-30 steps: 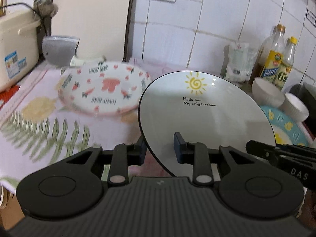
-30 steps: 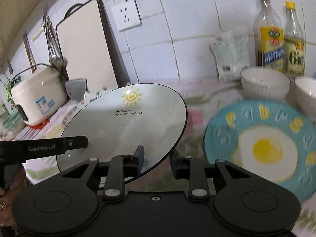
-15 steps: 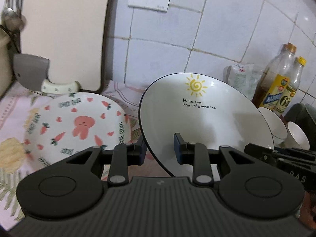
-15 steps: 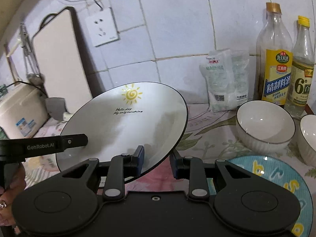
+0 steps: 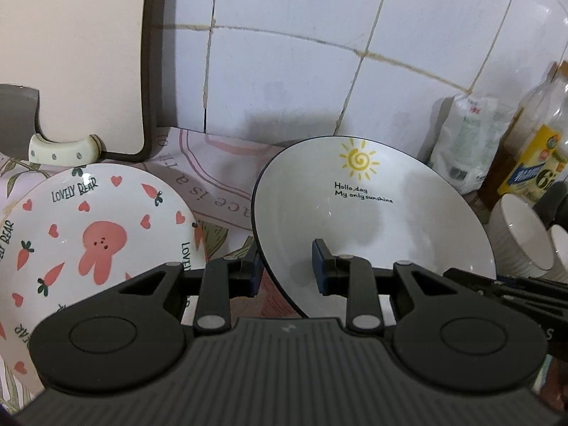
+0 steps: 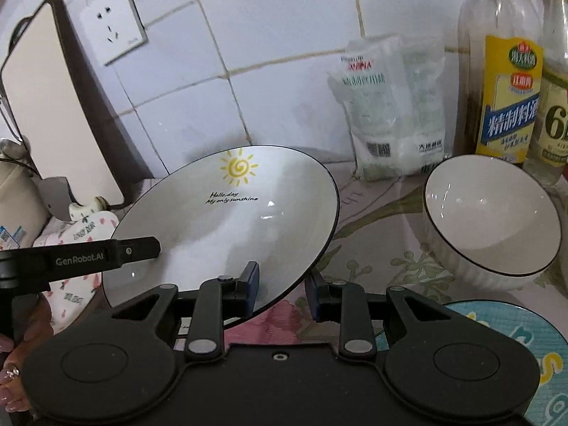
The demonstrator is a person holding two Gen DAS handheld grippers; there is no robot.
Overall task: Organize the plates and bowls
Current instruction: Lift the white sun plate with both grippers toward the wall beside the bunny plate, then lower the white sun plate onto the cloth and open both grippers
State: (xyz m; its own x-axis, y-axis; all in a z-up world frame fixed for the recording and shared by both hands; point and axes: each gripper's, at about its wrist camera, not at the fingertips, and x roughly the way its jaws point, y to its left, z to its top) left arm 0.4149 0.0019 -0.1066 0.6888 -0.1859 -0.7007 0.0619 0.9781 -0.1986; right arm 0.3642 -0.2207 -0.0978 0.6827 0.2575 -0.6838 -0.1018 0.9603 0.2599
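Both jaws clamped on one item: left gripper (image 5: 285, 266) pinches the near-left rim of the sun plate (image 5: 369, 213), right gripper (image 6: 282, 289) pinches its near-right rim, a finger above and a finger below the edge on each side. Plate carried clear of the counter, tilted, far edge toward the tiled wall, printed face up. Below and left of it, the rabbit plate (image 5: 92, 230) lies flat on the patterned cloth (image 5: 213, 191), in front of a leaning cutting board (image 5: 78, 56). To the right, a white bowl (image 6: 493, 216) sits on the cloth, a second bowl (image 5: 561, 252) just beside it, and a blue egg plate (image 6: 525, 340) lies nearer the camera. Salt bag (image 6: 394, 106) and two bottles (image 6: 507, 88) stand along the wall behind the bowls. Progress judged early: no plates stacked yet, bowls not nested, one plate in hand. Remaining, by my reading: set the sun plate on another plate, add the third, then nest the bowls.
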